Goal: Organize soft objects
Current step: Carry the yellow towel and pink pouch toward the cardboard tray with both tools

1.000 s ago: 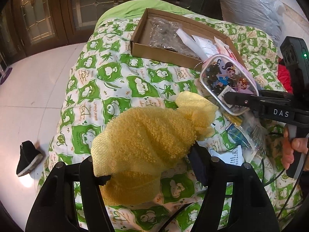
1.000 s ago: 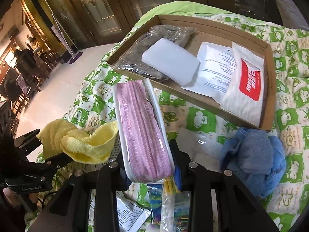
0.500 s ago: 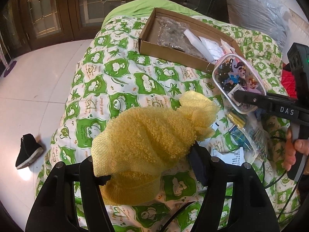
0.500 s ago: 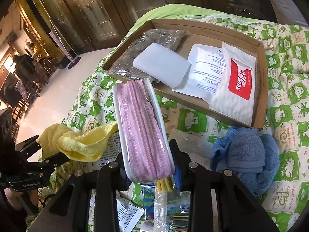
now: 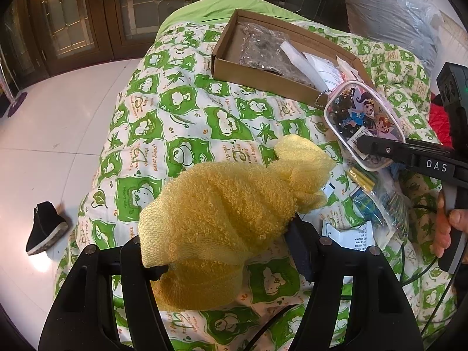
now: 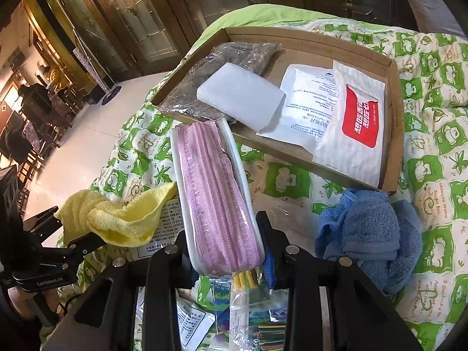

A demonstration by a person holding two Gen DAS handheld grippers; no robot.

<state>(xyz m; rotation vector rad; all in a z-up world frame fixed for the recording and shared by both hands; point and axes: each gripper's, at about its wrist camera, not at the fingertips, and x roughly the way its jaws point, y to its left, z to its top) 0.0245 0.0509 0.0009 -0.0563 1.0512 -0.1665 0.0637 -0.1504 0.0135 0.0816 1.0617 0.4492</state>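
Two grippers are loaded at once, and you hold both above the bed [image 5: 181, 122] with its green-and-white quilted cover. Your left gripper [image 5: 231, 251] is clenched on the yellow towel [image 5: 228, 204], a thick terry cloth bunched into a lump at the lower centre of the left wrist view; it bulges over the jaws and sags below them, so the grasp sits around its middle to keep the loose ends from trailing. Your right gripper [image 6: 225, 251] is clamped on the clear pouch [image 6: 216, 193], a slim vinyl case with white edges and a pink ribbed side, gripped at its lower end so it stands up toward the cardboard box [image 6: 392, 111]. That shallow tray, in the upper part of the frame, already holds a white foam block [image 6: 242, 99] and flat paper packets, which suggests it is your collecting spot. A crumpled blue towel [image 6: 368, 234] lies on the quilt just below the box's near corner, at the right.
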